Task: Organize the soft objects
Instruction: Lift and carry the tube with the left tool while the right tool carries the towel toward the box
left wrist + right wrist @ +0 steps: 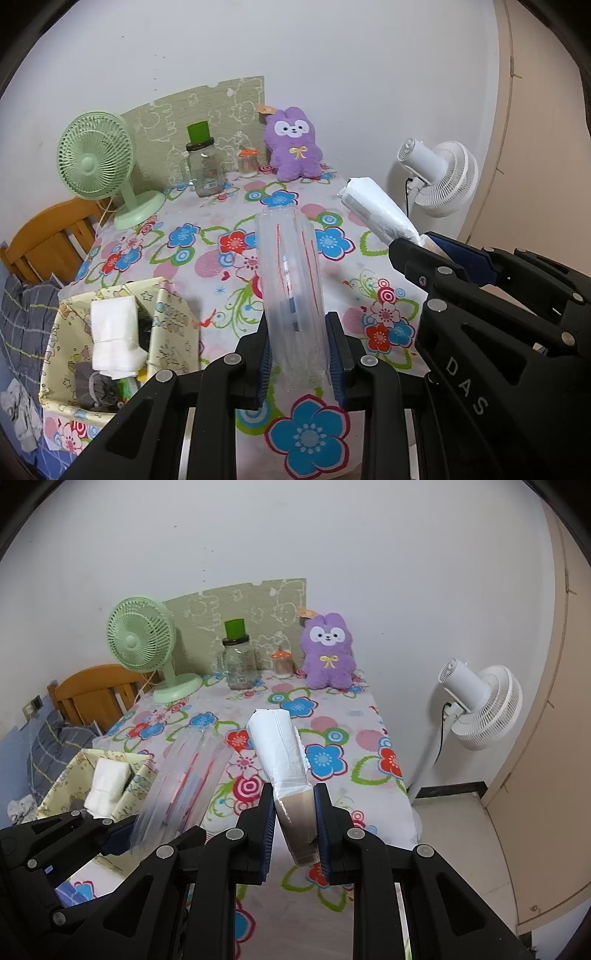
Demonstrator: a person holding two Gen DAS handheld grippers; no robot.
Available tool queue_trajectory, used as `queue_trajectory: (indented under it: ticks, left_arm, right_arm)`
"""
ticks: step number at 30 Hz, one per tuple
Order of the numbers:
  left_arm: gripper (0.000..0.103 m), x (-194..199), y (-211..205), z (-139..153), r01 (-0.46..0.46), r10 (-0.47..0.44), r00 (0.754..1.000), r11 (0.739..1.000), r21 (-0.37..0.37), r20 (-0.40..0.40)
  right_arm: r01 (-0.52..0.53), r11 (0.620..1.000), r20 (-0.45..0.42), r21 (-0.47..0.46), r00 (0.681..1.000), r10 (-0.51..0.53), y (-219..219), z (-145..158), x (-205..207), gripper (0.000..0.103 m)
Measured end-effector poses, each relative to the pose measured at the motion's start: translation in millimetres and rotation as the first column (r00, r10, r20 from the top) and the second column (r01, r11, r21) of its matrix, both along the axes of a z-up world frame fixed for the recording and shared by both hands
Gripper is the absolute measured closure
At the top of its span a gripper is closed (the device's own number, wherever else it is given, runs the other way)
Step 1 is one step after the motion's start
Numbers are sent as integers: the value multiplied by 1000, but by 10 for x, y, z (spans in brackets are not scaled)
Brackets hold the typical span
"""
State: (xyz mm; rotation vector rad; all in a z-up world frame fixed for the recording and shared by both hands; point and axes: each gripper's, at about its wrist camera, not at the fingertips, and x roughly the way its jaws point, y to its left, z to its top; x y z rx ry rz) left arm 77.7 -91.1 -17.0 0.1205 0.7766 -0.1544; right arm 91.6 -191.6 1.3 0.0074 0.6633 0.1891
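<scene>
- Clear plastic sleeve [293, 291], ribbed, with red lines and a small printed label inside; pinched at its lower end between the blue pads of the left tool [299, 354], raised off the counter and leaning away from the camera
- White paper-wrapped roll [279, 746], with a brown cardboard end showing at the grip; clamped in the right tool [294, 827], held above the counter and pointing toward the far wall
- Right tool seen from the left wrist view at the right edge, black with "DAS" lettering, the white roll sticking out of it up and to the left
- Counter [207, 221], covered with a flowered cloth in blue, red, pink and green
- Yellow patterned fabric box [173, 321], at the near left edge of the counter; holds a folded white cloth [112, 332] on top of darker grey items
- Purple plush rabbit [293, 146], with a yellow bow, upright at the far edge of the counter against the wall
- Glass jar [205, 170], with a green cup [198, 133] upturned on its lid, left of the plush
- Small container with an orange top [247, 160], between jar and plush
- Green desk fan [98, 158], far left of the counter
- White standing fan [480, 705], on the floor to the right, apart from the counter
- Wooden headboard [92, 690] and grey checked bedding [26, 314] at the left
</scene>
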Motion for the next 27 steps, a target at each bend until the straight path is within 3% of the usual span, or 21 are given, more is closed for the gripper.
queue_trajectory:
  ticks: [27]
  left_arm:
    - [76, -58, 813, 127, -81, 81, 996, 997, 5, 41]
  right_arm:
    - [-147, 989, 13, -23, 989, 148, 950, 150, -2, 80]
